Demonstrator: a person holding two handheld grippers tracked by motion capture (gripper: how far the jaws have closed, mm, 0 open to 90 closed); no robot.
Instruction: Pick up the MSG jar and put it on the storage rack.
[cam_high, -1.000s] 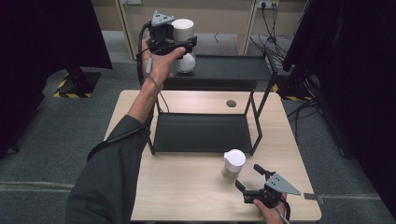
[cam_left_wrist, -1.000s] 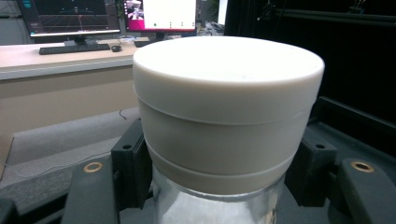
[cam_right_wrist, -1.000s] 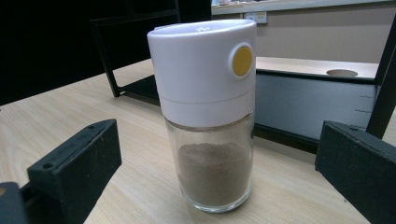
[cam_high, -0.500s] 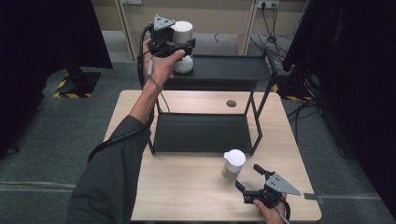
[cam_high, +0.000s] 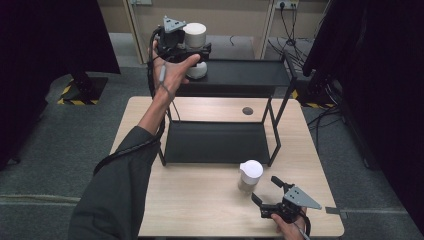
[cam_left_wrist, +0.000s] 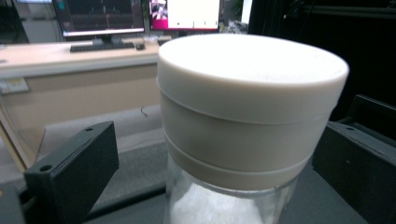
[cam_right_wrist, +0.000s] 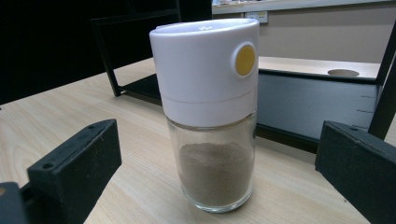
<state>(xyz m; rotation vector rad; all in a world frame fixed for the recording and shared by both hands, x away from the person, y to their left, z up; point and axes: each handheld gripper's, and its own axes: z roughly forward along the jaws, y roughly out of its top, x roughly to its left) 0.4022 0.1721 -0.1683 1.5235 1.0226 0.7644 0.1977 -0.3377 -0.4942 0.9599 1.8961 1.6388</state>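
White-capped jar (cam_left_wrist: 247, 121) stands between the just-opened left tongs (cam_left_wrist: 219, 172).

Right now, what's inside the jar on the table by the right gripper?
The jar holds brown powder, roughly a third full. Its white cap hides whatever is in the top part.

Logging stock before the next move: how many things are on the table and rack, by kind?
Jars with white lids: 2, one on the top shelf between the left gripper's just-opened jaws, one on the table before the right gripper.
Black racks: 1.
Total: 3.
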